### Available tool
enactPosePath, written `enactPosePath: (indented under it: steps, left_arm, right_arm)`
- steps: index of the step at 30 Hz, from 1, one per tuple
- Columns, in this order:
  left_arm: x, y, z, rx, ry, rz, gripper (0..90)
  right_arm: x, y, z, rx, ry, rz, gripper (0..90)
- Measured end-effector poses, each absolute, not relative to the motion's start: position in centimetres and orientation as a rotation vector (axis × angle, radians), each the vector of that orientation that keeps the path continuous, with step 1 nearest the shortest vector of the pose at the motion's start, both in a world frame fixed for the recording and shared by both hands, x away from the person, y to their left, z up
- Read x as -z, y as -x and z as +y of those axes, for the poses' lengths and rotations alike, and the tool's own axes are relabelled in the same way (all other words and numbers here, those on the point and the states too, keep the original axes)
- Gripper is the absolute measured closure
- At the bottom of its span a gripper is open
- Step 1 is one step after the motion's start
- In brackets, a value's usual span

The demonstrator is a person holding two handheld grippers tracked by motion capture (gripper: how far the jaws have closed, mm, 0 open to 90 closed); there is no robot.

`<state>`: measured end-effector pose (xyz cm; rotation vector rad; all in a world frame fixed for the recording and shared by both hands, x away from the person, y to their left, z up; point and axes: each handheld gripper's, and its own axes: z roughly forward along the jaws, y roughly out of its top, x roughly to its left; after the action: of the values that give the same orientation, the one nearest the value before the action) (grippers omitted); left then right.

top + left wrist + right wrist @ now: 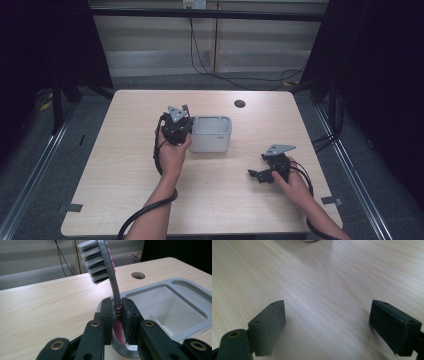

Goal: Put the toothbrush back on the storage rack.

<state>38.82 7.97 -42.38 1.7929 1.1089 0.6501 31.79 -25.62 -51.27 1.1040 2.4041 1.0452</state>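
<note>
A grey and pink toothbrush [110, 272] stands upright, bristles facing left, with my left gripper [117, 315] shut on its handle. Its lower end dips into a small round slot at the near corner of a grey rectangular holder [192, 292]. In the high view my left gripper [176, 126] sits at the left end of the holder [212, 133], mid-table. My right gripper [260, 175] rests low over the table at the front right. Its jaws stand wide open in the right gripper view [327, 325], with only bare wood between them.
The light wooden table [125, 165] has a round cable hole [239, 103] near its far edge. Cables trail from both grippers toward the front edge. Dark frame posts stand on both sides, and grey floor surrounds the table.
</note>
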Motion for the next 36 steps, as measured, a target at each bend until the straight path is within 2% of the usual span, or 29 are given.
enactPosePath:
  steps: [22,27,36]
  left_arm:
    - [42.5,-38.8,7.8,-0.622,-1.795,1.111,77.9]
    - [42.4,-38.8,8.1,-0.607,-1.786,1.107,72.8]
    - [41.7,-38.7,9.1,-0.588,-1.766,1.078,50.8]
  right_arm:
    - [51.3,-31.8,-25.6,-1.045,-1.101,2.406,13.2]
    - [51.3,-31.8,-25.6,-1.044,-1.102,2.405,13.2]
    - [51.3,-31.8,-25.6,-1.043,-1.104,2.406,13.2]
